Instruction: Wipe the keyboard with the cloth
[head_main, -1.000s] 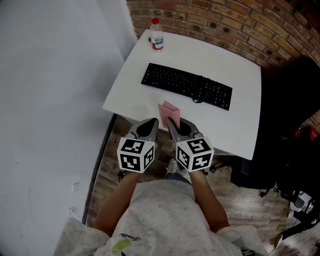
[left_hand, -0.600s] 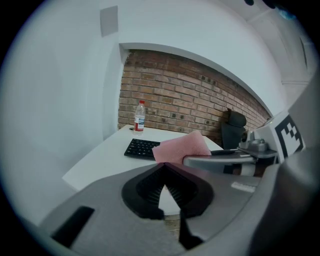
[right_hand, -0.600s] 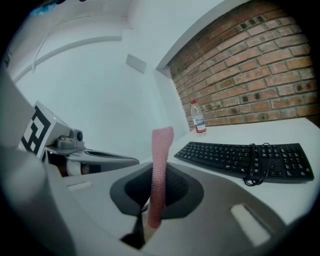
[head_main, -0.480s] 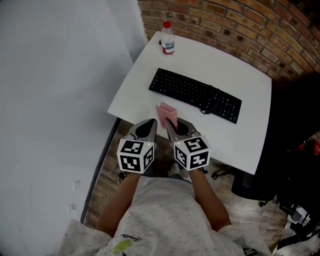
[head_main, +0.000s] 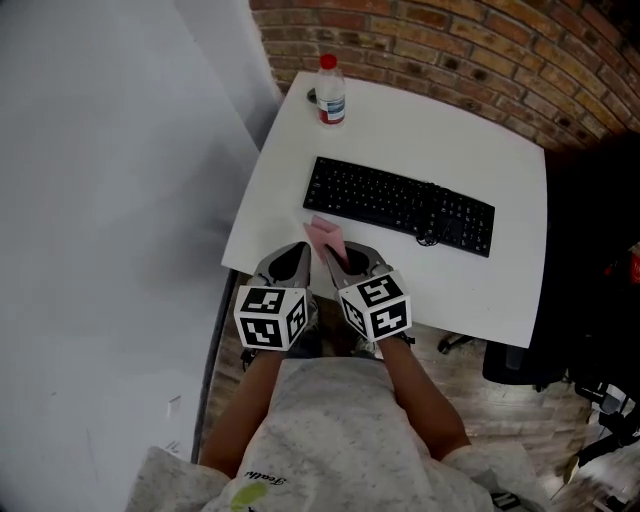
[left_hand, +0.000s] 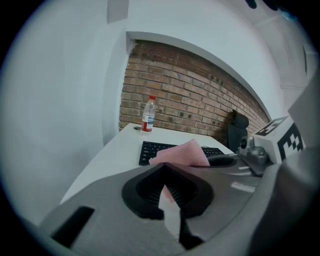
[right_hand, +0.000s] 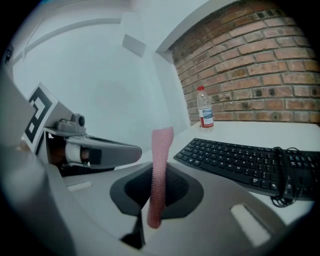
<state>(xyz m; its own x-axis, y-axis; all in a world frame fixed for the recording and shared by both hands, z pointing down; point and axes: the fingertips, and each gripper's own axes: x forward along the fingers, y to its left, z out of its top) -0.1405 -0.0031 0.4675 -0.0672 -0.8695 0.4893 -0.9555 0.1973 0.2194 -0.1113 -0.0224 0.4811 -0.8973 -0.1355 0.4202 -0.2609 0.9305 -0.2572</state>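
A black keyboard (head_main: 400, 205) lies across the middle of the white table (head_main: 500, 280). My right gripper (head_main: 335, 262) is shut on a pink cloth (head_main: 327, 238), which stands up from its jaws over the table's near edge, just short of the keyboard's left end. In the right gripper view the cloth (right_hand: 161, 155) rises edge-on between the jaws of the right gripper (right_hand: 157, 175), with the keyboard (right_hand: 235, 160) ahead to the right. My left gripper (head_main: 293, 262) is beside it on the left, shut and holding nothing. The left gripper view shows the cloth (left_hand: 182, 154) just past the left gripper (left_hand: 167, 172).
A plastic water bottle (head_main: 330, 92) with a red cap stands at the table's far left corner, by the brick wall. A dark cable (head_main: 430, 235) loops at the keyboard's right part. A black chair (head_main: 590, 250) stands to the right of the table. A white wall runs along the left.
The table and keyboard have shifted slightly in the head view, and the cloth now sits closer to the keyboard's left end. Both grippers keep the same pose side by side.
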